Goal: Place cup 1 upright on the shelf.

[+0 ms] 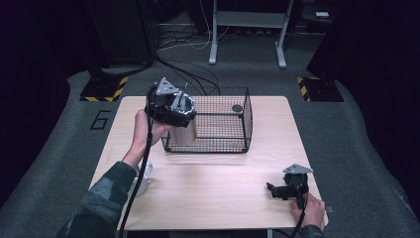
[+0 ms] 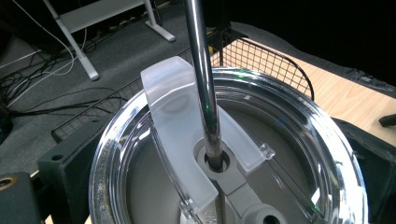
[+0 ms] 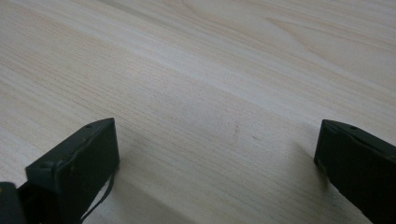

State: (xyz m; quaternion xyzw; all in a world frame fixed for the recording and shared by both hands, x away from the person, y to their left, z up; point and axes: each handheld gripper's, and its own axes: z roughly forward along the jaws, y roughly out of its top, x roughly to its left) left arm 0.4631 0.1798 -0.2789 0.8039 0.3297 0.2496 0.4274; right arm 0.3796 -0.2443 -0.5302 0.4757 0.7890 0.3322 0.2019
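Note:
My left gripper [image 1: 174, 108] is shut on a steel tumbler [image 1: 184, 131] at the left end of a black wire basket [image 1: 218, 148]. The left gripper view looks down on the tumbler's clear lid [image 2: 289, 154], with a metal straw [image 2: 201, 70] rising through its centre, a frosted slider [image 2: 177, 107] beside it and black fingers [image 2: 63, 170] on either side. Whether the tumbler touches the basket floor I cannot tell. My right gripper [image 1: 273, 190] rests open on the wooden table [image 1: 223, 183] at the front right. Nothing but bare wood lies between its jaws [image 3: 215, 140].
A small dark round object [image 1: 237, 107] lies in the basket's far right corner. A whitish cup-like thing [image 1: 140, 179] sits by the left forearm near the table's left edge. Cables and a desk frame [image 1: 247, 29] are on the floor beyond the table.

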